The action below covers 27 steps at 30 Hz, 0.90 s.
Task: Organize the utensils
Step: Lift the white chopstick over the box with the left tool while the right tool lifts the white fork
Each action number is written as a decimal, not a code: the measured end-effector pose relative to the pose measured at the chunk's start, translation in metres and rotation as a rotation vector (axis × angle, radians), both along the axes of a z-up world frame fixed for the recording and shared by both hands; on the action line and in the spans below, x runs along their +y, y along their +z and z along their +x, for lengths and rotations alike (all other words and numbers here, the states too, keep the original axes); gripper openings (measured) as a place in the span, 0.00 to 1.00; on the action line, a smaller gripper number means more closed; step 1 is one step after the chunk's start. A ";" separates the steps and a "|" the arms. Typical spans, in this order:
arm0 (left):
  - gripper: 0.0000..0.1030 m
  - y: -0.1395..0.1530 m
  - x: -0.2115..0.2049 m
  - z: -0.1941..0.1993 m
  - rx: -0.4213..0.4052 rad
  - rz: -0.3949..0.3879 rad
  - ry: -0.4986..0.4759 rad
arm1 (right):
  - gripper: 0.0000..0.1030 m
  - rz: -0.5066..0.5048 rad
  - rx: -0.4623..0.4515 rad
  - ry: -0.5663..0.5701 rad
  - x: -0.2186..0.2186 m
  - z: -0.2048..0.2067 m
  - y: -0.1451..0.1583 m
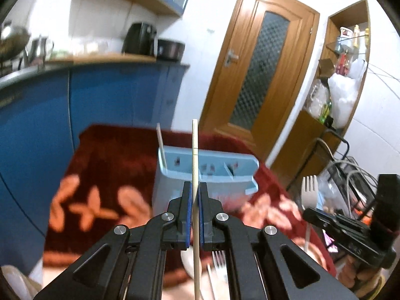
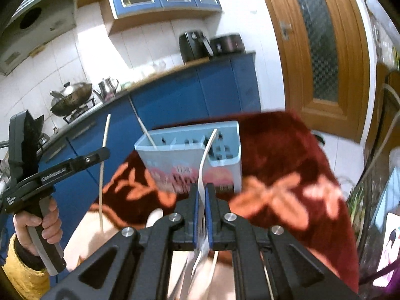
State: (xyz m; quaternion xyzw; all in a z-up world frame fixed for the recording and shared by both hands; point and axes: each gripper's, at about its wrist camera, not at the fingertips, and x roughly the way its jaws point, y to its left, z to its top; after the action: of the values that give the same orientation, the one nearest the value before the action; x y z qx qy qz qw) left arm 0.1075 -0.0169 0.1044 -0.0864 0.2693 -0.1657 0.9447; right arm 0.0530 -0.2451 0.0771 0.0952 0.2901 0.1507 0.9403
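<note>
Utensils are in transit: the left hand-held gripper [image 1: 195,197] is clamped on a chopstick [image 1: 195,155], the right hand-held gripper [image 2: 201,195] on a white fork [image 2: 203,160]. The blue utensil holder [image 2: 220,137] stands on the red-clothed bench [image 2: 287,155] at 12 o'clock of both. One chopstick [image 2: 150,135] is already in its left compartment. More cutlery lies below, blurred, still to be sorted.

Holder [image 1: 205,175] on tablecloth [image 1: 105,170]; chopstick [image 1: 161,145] in holder's left compartment; counter [image 1: 100,58] behind.
</note>
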 end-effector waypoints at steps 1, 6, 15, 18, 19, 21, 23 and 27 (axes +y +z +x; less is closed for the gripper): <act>0.04 0.004 0.002 0.004 -0.014 0.006 0.005 | 0.06 -0.010 -0.027 -0.005 0.002 0.003 0.005; 0.04 0.027 -0.006 0.025 -0.102 0.026 0.031 | 0.06 -0.030 -0.110 -0.031 0.006 0.019 0.021; 0.04 0.044 -0.015 0.070 -0.273 0.013 0.102 | 0.06 -0.058 -0.256 -0.089 0.007 0.073 0.038; 0.04 0.042 -0.019 0.082 -0.314 0.005 0.128 | 0.06 -0.067 -0.286 -0.108 0.008 0.089 0.038; 0.04 0.041 -0.020 0.085 -0.326 0.002 0.136 | 0.06 -0.068 -0.293 -0.113 0.008 0.096 0.036; 0.04 0.038 -0.021 0.092 -0.355 0.003 0.158 | 0.06 -0.072 -0.310 -0.122 0.009 0.107 0.032; 0.04 0.033 -0.022 0.095 -0.376 -0.002 0.176 | 0.06 -0.074 -0.327 -0.123 0.010 0.116 0.027; 0.04 0.020 -0.024 0.099 -0.402 0.001 0.195 | 0.06 -0.101 -0.354 -0.132 0.012 0.130 0.016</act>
State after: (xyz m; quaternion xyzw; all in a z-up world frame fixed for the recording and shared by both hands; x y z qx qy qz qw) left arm 0.2066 -0.0407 0.1239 -0.0768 0.0662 -0.0871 0.9910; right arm 0.1835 -0.2332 0.0934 0.0390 0.1207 0.0882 0.9880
